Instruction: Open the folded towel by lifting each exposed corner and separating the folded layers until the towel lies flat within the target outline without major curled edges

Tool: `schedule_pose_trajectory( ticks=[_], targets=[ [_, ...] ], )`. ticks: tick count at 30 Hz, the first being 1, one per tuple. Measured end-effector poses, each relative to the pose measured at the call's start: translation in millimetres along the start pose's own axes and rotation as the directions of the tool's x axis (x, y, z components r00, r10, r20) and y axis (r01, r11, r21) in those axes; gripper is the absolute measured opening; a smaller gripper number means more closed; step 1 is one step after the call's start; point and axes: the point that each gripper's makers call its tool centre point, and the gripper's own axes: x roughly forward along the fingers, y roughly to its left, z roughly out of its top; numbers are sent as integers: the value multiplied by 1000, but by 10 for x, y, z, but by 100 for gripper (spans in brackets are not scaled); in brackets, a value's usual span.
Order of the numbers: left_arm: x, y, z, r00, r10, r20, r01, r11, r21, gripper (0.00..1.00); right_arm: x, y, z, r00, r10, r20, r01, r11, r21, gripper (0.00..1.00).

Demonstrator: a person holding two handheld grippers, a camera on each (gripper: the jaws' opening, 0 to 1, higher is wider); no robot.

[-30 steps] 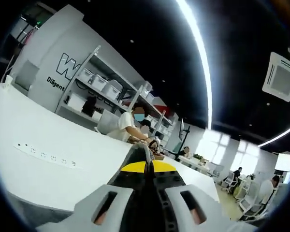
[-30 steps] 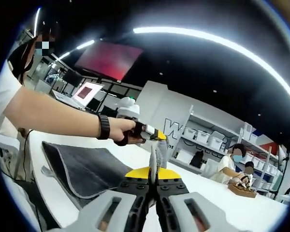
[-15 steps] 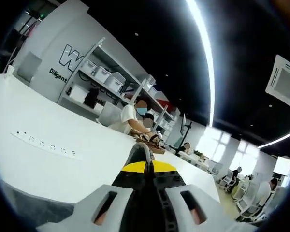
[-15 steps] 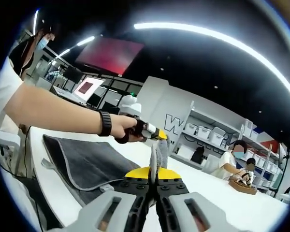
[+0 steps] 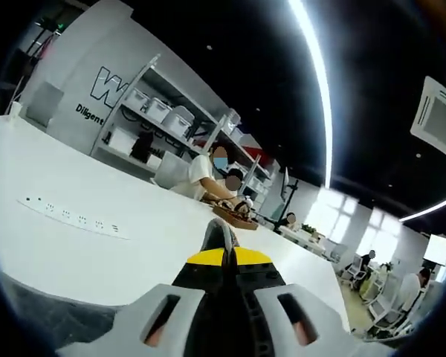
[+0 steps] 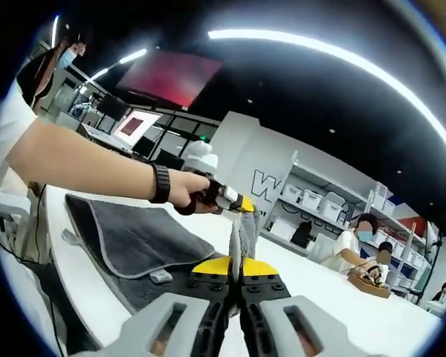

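In the right gripper view a dark grey towel [image 6: 141, 242] lies on the white table [image 6: 312, 297], with one edge raised off it. My right gripper [image 6: 238, 249] is shut on a grey towel corner that sticks up between its yellow tips. The left gripper [image 6: 241, 206], in a person's hand, enters that view from the left and pinches the towel edge just above. In the left gripper view my left gripper [image 5: 224, 242] is shut on a grey towel corner [image 5: 220, 233], and a strip of towel [image 5: 52, 316] shows at the lower left.
A white power strip [image 5: 73, 219] lies on the table [image 5: 82, 253] in the left gripper view. The person's forearm [image 6: 89, 175] with a black wristband reaches across the right gripper view. Shelves with white bins [image 5: 160, 123] and seated people [image 5: 212, 175] stand beyond the table.
Both views have shifted slightly with the hands. Both grippers remain shut on the towel corners, which stay raised; in the right gripper view the towel's label now shows near the jaws.
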Motion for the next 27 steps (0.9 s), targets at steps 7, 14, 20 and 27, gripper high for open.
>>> schedule_pose_trajectory(
  ticks=[7, 14, 20, 27],
  targets=[
    [13, 27, -65, 1000, 1, 4, -1, 1000, 2, 0, 3, -11, -64, 1000, 7, -17, -7, 1000, -7, 0],
    [52, 53, -127, 1000, 4, -5, -4, 1000, -4, 0, -7, -29, -132, 1000, 5, -29, -6, 1000, -20, 0],
    [92, 46, -198, 1000, 9, -6, -9, 1000, -13, 0, -23, -56, -236, 999, -5, -47, 4, 1000, -12, 0],
    [130, 44, -296, 1000, 15, -22, -15, 1000, -13, 0, -47, -81, -321, 998, -9, -62, 8, 1000, -14, 0]
  ],
)
